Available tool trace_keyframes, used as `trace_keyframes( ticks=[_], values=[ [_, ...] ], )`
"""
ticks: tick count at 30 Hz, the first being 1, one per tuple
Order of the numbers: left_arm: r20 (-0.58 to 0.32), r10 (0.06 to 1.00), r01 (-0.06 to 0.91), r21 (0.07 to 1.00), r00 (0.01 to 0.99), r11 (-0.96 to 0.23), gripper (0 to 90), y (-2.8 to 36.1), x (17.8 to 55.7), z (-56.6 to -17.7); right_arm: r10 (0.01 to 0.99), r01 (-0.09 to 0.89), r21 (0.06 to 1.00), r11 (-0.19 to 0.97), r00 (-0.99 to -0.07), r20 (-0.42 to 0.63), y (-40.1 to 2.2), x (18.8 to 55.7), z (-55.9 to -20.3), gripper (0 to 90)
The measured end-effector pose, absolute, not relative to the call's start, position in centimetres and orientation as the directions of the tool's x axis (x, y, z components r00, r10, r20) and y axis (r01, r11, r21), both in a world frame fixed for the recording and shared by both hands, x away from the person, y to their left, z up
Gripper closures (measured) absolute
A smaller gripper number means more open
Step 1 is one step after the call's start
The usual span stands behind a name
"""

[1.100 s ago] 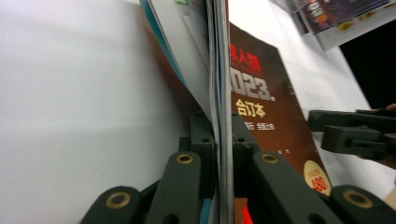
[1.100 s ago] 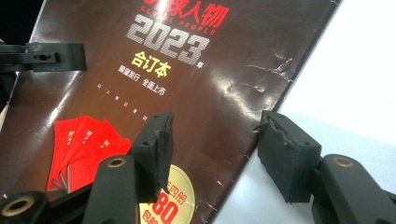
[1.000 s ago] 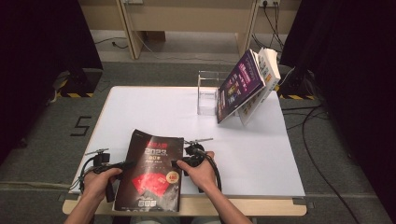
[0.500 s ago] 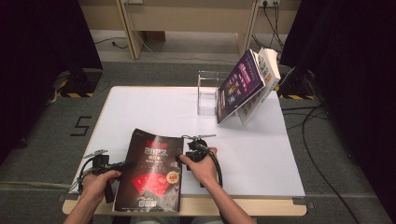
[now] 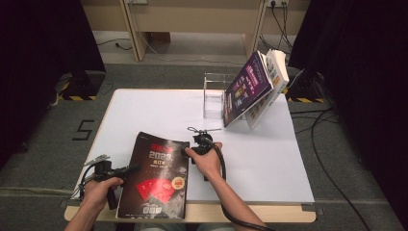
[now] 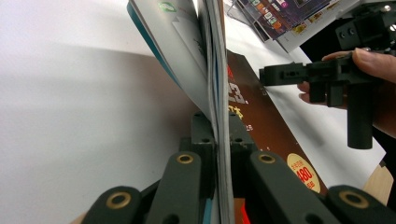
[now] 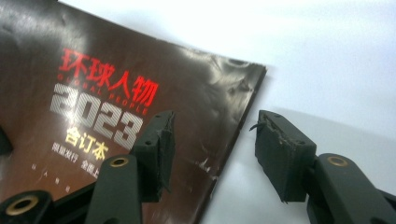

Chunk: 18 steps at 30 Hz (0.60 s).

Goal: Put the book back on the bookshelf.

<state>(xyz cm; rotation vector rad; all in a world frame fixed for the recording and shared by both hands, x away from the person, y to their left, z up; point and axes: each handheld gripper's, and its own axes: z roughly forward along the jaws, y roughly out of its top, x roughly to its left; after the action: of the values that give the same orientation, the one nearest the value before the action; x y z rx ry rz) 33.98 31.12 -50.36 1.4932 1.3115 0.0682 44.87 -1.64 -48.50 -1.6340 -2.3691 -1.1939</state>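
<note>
Since a second ago, the right gripper (image 5: 198,144) has been sliding up along the dark magazine's (image 5: 156,175) right edge toward its far right corner, while the left gripper (image 5: 126,169) has been staying put at the left edge.

Nearest the person, the magazine is lying on the white table (image 5: 269,159) with its near end hanging over the table's front edge. Its lower cover text is too small to read from the high view. In the left gripper view the magazine (image 6: 215,88) is being seen edge-on, so most of its cover is hidden, and the jaws are clamping tight on its pages.

Beyond that, in the right gripper view, the right gripper (image 7: 211,150) is standing wide with jaws open, straddling the magazine's (image 7: 84,84) right edge near the corner, pads not pressing on it.

Farther from the magazine, a clear stand (image 5: 213,98) is holding leaning books (image 5: 250,89) near the table's far edge.
</note>
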Motion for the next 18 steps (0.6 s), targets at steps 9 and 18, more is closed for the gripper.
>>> trace_keyframes(
  ticks=[9,18],
  values=[
    [-0.556,0.71,0.635,0.747,0.432,0.199,85.3,31.2,33.7,-50.4,0.786,0.818,0.561,0.126,-0.428,0.447,-1.4,46.0,-48.6,48.7],
    [-0.554,0.695,0.613,0.764,0.459,0.204,85.4,31.4,33.6,-50.6,0.778,0.834,0.544,0.091,-0.401,0.484,-1.4,46.9,-48.7,49.2]
  ],
)
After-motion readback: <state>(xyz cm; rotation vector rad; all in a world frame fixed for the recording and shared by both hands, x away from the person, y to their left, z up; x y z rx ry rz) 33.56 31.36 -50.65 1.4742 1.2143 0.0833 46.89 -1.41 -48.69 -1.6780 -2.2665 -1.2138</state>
